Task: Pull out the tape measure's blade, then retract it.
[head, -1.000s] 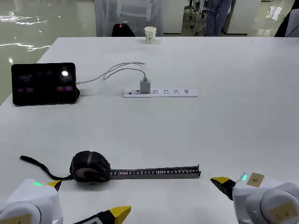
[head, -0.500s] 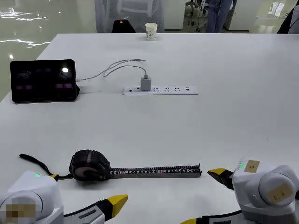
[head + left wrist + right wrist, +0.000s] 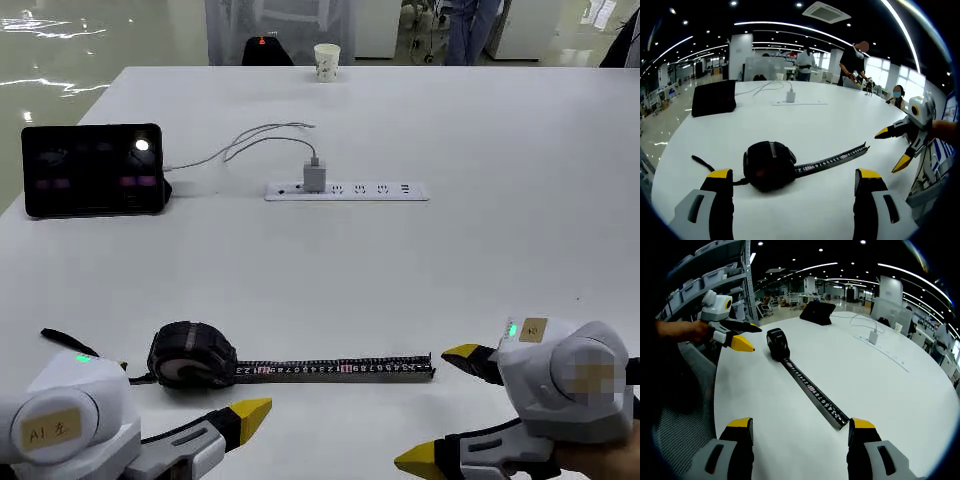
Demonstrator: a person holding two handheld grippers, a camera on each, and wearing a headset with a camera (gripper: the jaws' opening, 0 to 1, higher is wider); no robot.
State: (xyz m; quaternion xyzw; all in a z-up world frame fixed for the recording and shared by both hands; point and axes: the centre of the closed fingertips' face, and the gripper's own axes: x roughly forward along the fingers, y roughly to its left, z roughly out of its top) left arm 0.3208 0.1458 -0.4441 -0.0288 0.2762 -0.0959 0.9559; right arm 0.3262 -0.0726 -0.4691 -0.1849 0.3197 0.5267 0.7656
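Note:
A black tape measure (image 3: 192, 355) lies on the white table near the front edge, with its dark blade (image 3: 340, 369) pulled out to the right and lying flat. My left gripper (image 3: 190, 392) is open just in front of the case (image 3: 769, 165), one yellow tip to each side and neither touching it. My right gripper (image 3: 432, 407) is open just short of the blade's end (image 3: 840, 422), holding nothing. The right gripper view looks along the blade (image 3: 812, 387) to the case (image 3: 777, 342) and the left gripper (image 3: 751, 337). The right gripper (image 3: 890, 149) also shows in the left gripper view.
A dark tablet (image 3: 95, 170) stands at the left. A white power strip (image 3: 345, 190) with a charger and white cable lies mid-table. A paper cup (image 3: 327, 60) stands at the far edge. The tape's black strap (image 3: 75, 350) trails left.
Both grippers have risen further into the head view, and the right one's lower jaw now shows. The tape measure and its blade lie as before.

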